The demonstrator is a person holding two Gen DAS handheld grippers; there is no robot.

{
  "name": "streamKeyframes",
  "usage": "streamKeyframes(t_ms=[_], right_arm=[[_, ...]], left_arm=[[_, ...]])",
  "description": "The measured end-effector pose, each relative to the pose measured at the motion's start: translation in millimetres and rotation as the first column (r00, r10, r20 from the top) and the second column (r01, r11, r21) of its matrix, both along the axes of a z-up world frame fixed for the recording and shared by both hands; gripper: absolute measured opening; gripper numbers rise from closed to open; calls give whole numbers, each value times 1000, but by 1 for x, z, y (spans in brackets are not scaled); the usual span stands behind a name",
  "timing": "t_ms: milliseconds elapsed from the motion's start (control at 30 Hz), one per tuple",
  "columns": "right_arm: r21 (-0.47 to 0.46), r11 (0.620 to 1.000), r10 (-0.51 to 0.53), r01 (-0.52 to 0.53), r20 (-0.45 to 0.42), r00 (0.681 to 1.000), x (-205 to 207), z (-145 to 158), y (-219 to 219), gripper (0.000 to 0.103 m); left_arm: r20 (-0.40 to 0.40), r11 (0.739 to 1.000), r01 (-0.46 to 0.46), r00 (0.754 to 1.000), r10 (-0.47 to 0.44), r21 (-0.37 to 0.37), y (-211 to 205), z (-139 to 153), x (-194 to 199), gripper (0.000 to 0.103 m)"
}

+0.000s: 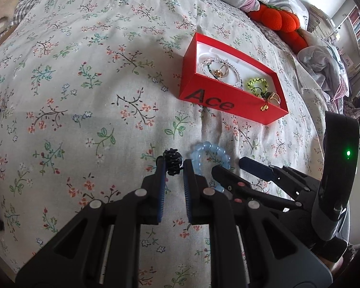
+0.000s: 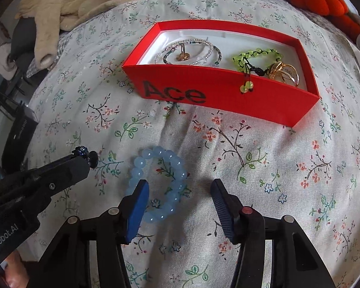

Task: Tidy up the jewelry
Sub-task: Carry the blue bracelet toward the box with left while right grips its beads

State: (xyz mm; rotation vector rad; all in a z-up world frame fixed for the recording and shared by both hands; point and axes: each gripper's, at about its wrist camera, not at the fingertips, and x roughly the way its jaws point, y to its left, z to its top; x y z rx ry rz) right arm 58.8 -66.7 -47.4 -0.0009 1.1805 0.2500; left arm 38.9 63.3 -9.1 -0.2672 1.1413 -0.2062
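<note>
A big flowery bedspread (image 2: pixel 264 168) lies under both tongs, and the red "Ace" box (image 2: pixel 228 96) full of jewelry sits past them. The right tongs (image 2: pixel 180 206) are wide open, with the pale blue bead bracelet (image 2: pixel 156 182) by their left finger. The left tongs (image 1: pixel 174 168) squeeze a small black beaded ring (image 1: pixel 172 162).

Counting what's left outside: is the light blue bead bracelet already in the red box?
No, the light blue bead bracelet lies on the floral bedspread, in front of the red box and by the right gripper.

daylight, bright | soft shadows | sharp centre | strong fisheye bending, dark vignette at edges
</note>
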Motion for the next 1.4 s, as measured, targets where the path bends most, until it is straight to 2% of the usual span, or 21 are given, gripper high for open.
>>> streamKeyframes(t_ms=[200,300,400,533,933,1400], right_arm=[[-38,999,19,-17,31,999,-1,-2,0,29],[-62,997,40,-37,47,998,-3,-2,5,24],[-59,995,85,-83,41,996,-6,-4,10,12],[-66,992,108,-105,46,993,-9,-3,13,12],[92,995,30,-39,95,995,-10,48,-32,12],[259,965,-86,31,201,976,-5,110,-80,12]], left_arm=[[-4,1000,-2,1000,2,5,1,-1,1,16],[-7,1000,-5,1000,5,9,0,-2,2,16],[-8,1000,-8,1000,8,21,-2,-3,2,16],[-7,1000,-12,1000,12,23,-3,-2,3,16],[42,1000,-18,999,18,-8,-2,19,12,16],[182,997,34,983,-21,-67,-26,46,45,16]])
